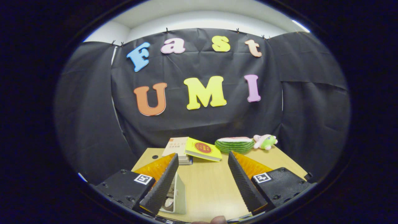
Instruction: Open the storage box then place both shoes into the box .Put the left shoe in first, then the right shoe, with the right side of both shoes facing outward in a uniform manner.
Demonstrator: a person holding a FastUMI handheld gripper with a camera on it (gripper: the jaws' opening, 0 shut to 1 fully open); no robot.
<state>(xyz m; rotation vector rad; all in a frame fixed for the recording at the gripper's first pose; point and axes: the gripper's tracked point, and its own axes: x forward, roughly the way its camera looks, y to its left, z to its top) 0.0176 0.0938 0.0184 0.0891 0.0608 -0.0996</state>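
A: Start with what is nearest you. Your gripper (202,158) is held level above the table (211,186), its fingers spread wide with nothing between them but bare tabletop. You have hold of nothing.

B: And the storage box?

A: I take the pale, upright thing tucked just behind your left finger (163,183) to be the storage box (178,194), or its front flap. Most of it is hidden by that finger, so I cannot tell whether it is open. Something light and rounded shows beside it, low down; it may be a shoe, but that is too hidden to say.

B: Why hold so high and wide?

A: My guess is that you are set up for an approach: wide fingers let you take a flap edge or a shoe, and the height keeps you clear of the box.

B: What lies past the box?

A: Farther from the box, a stack of books (175,151) with a yellow book (203,149) propped aslant on it. Beyond that and to the right, a watermelon-slice toy (233,144) and, just beside it, a small plush toy (265,141), near the table's far edge. They sit well apart from the box, out of your working path.
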